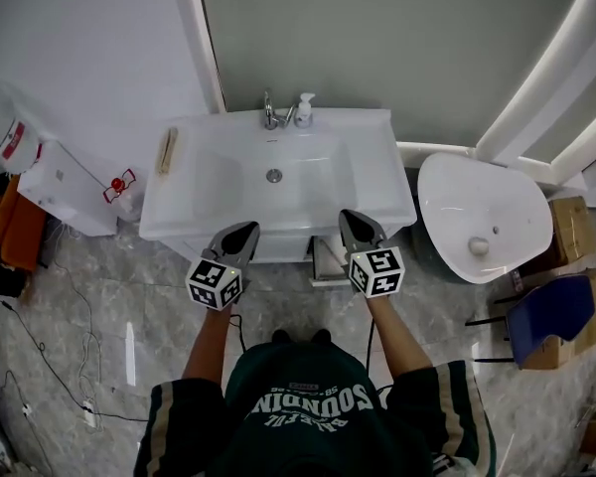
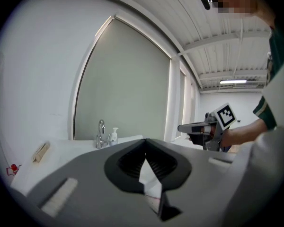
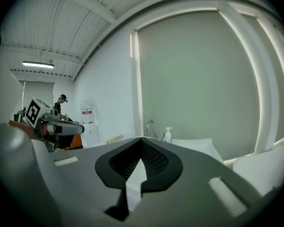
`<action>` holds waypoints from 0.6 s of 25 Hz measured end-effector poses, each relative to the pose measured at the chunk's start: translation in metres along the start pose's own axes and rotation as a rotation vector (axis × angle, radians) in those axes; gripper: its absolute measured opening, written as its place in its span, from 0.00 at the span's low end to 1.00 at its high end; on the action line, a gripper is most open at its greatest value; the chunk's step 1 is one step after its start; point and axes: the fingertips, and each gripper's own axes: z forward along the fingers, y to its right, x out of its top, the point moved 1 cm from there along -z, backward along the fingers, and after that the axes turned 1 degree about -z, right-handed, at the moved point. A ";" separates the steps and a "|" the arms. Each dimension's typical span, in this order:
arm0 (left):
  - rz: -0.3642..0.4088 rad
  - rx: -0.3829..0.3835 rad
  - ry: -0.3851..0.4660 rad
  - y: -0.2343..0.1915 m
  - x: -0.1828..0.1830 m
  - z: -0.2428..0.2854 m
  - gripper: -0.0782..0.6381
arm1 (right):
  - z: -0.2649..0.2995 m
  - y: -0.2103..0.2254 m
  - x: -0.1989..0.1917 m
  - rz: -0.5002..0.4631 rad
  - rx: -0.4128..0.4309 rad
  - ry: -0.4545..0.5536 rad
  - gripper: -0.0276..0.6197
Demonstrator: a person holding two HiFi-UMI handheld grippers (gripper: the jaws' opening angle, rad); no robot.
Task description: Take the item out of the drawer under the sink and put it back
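A white sink [image 1: 278,177] with a tap [image 1: 270,115] and a soap bottle [image 1: 303,110] tops a white cabinet. Only the top strip of the cabinet's front [image 1: 283,250] shows below the basin's rim. No drawer stands out and no item from it is in sight. My left gripper [image 1: 246,230] hovers at the basin's front edge, left of centre, shut and holding nothing. My right gripper [image 1: 351,217] hovers at the same edge to the right, also shut and holding nothing. In the left gripper view the left gripper's closed tips [image 2: 145,140] point over the sink toward the tap [image 2: 101,132]. In the right gripper view the right gripper's tips [image 3: 141,138] do likewise.
A white toilet [image 1: 482,217] stands right of the cabinet, with a blue chair [image 1: 551,311] and cardboard boxes [image 1: 574,225] beyond. A water dispenser [image 1: 65,187] stands at the left wall. A wooden brush [image 1: 166,150] lies on the sink's left rim. Cables [image 1: 60,366] run across the floor.
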 end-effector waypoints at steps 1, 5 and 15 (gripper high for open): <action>0.004 0.004 0.001 -0.002 0.001 -0.003 0.18 | -0.002 -0.004 0.009 -0.008 0.000 0.021 0.05; 0.006 0.023 0.012 -0.010 0.004 -0.017 0.18 | -0.010 -0.017 0.031 -0.034 0.005 0.082 0.05; 0.008 0.031 0.022 -0.016 0.004 -0.028 0.18 | -0.012 -0.034 0.025 -0.025 0.022 0.107 0.05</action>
